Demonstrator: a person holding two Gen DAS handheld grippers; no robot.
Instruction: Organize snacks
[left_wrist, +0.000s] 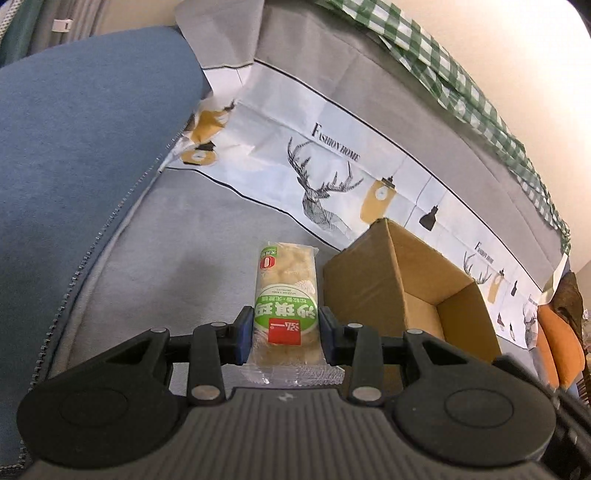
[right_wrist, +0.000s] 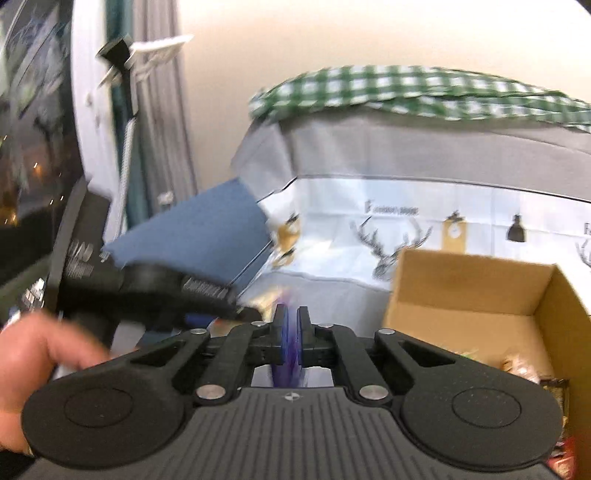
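My left gripper (left_wrist: 285, 328) is shut on a long clear snack packet with a green and red label (left_wrist: 286, 299), held above the grey sofa seat just left of an open cardboard box (left_wrist: 424, 291). My right gripper (right_wrist: 291, 325) is shut on a thin purple packet (right_wrist: 288, 369), seen edge-on and blurred, just left of the same box (right_wrist: 480, 295). Several snack packets (right_wrist: 524, 369) lie in the box's bottom right corner. The left hand and its black gripper (right_wrist: 147, 291) show at the left of the right wrist view.
A blue cushion (left_wrist: 81, 147) lies left on the sofa. A deer-print cover (left_wrist: 332, 177) runs along the sofa back, with a green checked cloth (left_wrist: 461, 81) on top. An orange cushion (left_wrist: 557, 332) sits at far right. A window (right_wrist: 33, 122) is at left.
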